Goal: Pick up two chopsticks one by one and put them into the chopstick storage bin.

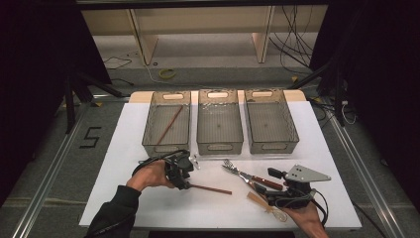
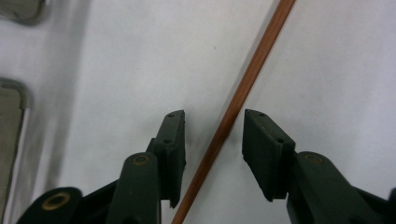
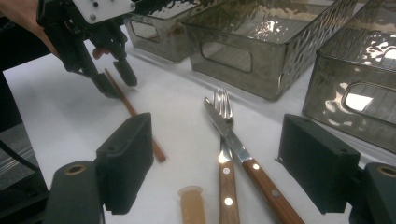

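Your left tongs (image 1: 184, 184) point down w/ wrist bent, jaws open astride the thin brown wooden chopstick (image 2: 232, 113), flat on white worktop (image 1: 124, 148) nr front-left. Right tongs (image 3: 219, 168) open, empty.

Smooth reddish wooden chopstick (image 2: 236, 100) on matt white tabletop (image 2: 116, 70); glossy dimpled plastic bins (image 3: 261, 42).

The left gripper (image 2: 214, 135) pointed down at the white table (image 2: 116, 60), its two black jaws rising from the bottom edge and standing apart. A brown chopstick (image 2: 243, 86) lay flat on the table and ran diagonally between the jaws, from the lower middle up to the top right. Neither pad touched it; a gap showed on each side. At the left edge, parts of grey bins (image 2: 11, 121) were visible.
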`<state>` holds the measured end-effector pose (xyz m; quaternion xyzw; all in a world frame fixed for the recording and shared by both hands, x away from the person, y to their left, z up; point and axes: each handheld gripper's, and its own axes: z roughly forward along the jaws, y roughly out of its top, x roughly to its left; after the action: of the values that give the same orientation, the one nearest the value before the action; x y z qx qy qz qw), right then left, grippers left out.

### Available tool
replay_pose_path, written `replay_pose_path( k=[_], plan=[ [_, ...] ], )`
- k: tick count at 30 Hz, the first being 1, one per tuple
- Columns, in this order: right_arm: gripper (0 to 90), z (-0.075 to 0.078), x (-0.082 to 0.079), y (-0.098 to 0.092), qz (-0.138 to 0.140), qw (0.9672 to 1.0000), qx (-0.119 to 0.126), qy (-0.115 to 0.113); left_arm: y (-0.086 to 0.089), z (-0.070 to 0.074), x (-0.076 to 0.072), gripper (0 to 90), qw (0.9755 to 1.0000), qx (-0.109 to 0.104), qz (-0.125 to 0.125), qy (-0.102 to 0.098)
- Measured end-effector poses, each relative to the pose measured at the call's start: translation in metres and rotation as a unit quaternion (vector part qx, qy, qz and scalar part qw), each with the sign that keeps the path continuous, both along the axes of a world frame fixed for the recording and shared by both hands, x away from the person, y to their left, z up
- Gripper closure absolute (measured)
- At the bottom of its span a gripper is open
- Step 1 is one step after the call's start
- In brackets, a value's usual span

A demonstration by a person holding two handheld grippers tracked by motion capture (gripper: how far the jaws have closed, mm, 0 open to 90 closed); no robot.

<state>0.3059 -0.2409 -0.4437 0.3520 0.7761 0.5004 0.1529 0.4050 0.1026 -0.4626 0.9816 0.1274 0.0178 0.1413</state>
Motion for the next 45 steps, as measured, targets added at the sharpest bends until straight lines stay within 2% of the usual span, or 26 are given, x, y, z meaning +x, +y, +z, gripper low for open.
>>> replay_pose_path(
  k=[6,12,14,19,27,32,39,42,45],
  plan=[
    [27.0,0.000,0.000,0.000,0.000,1.0000,0.000,0.000,-0.002,-0.002,-0.001,66.0,0.9998,0.016,0.005,0.008],
    [27.1,0.000,0.000,0.000,-0.001,1.0000,0.000,0.000,-0.004,-0.002,-0.003,73.8,0.9995,0.029,-0.009,0.006],
    [27.2,0.000,0.000,0.000,-0.001,1.0000,0.000,0.000,-0.005,-0.002,-0.004,78.8,0.9995,0.028,-0.015,0.007],
    [27.1,0.000,0.000,-0.001,-0.002,1.0000,0.000,-0.001,-0.005,-0.002,-0.005,82.8,0.9993,0.025,-0.029,0.006],
    [27.2,0.000,0.000,-0.001,-0.002,1.0000,0.000,-0.001,-0.004,-0.002,-0.007,83.9,0.9989,0.023,-0.041,-0.001],
    [27.1,0.000,0.000,-0.001,-0.002,1.0000,0.001,0.000,0.000,0.003,-0.006,84.0,0.9994,0.006,-0.033,-0.004],
    [27.2,0.000,0.001,-0.001,-0.002,1.0000,0.000,0.000,0.009,0.015,-0.004,84.1,0.9995,0.001,-0.028,-0.012],
    [27.1,0.000,0.001,-0.001,-0.003,1.0000,0.000,0.000,0.012,0.020,-0.005,84.1,0.9995,-0.010,-0.025,-0.018],
    [27.2,0.000,0.001,-0.002,-0.003,1.0000,-0.001,0.000,0.016,0.028,-0.005,84.1,0.9991,-0.032,-0.014,-0.026]
  ],
)
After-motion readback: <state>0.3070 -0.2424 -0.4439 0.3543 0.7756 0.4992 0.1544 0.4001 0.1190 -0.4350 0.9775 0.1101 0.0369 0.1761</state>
